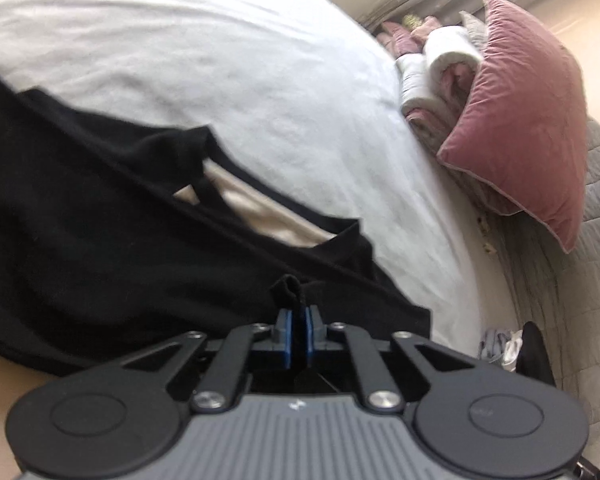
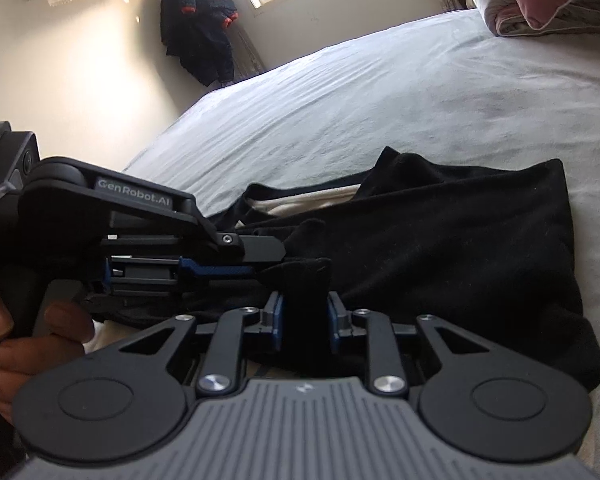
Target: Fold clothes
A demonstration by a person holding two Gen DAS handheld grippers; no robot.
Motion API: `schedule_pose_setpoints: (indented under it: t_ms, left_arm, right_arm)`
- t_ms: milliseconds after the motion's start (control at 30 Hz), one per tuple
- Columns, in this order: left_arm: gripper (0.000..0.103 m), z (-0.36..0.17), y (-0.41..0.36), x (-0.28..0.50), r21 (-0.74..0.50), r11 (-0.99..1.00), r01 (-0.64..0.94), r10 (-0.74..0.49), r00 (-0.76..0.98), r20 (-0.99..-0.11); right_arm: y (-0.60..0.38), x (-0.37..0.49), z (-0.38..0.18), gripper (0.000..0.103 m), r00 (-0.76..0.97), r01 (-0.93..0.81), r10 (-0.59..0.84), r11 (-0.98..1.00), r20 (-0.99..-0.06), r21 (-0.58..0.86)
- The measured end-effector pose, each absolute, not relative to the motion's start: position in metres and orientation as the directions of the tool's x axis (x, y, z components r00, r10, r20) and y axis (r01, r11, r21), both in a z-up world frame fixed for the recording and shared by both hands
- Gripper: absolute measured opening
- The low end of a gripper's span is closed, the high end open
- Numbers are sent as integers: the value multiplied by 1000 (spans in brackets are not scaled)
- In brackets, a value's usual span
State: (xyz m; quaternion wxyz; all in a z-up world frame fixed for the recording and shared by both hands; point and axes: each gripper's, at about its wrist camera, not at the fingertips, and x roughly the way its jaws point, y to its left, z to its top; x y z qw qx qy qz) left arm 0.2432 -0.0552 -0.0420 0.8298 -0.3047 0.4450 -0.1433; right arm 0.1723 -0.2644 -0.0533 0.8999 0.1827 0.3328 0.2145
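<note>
The black garment point(image 2: 440, 240) is lying crumpled on the white bed point(image 2: 380, 92), a cream lining showing at its opening. The left tool point(image 1: 299, 320) is pinching a thin fold of it, pads nearly together, while the right tool point(image 2: 303, 320) is clamping a thicker bunch just beside it. A pink pillow point(image 1: 520, 120) is leaning at the bed's far edge.

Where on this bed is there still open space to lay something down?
The white sheet lies bare between the black garment and the pink pillow. It is crowded near both grippers, left and right, which pinch the garment.
</note>
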Motion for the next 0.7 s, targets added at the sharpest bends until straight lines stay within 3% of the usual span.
schedule_pose_setpoints:
  t_ms: [367, 700]
  left_arm:
    - [6, 0, -98, 247, -672, 731, 120, -580, 628, -519]
    - [6, 8, -134, 253, -679, 711, 185, -631, 593, -500]
  right_arm:
    - [-288, 157, -25, 15, 807, -207, 458, 810, -371, 549]
    - [-302, 149, -7, 13, 869, -124, 326, 871, -371, 476]
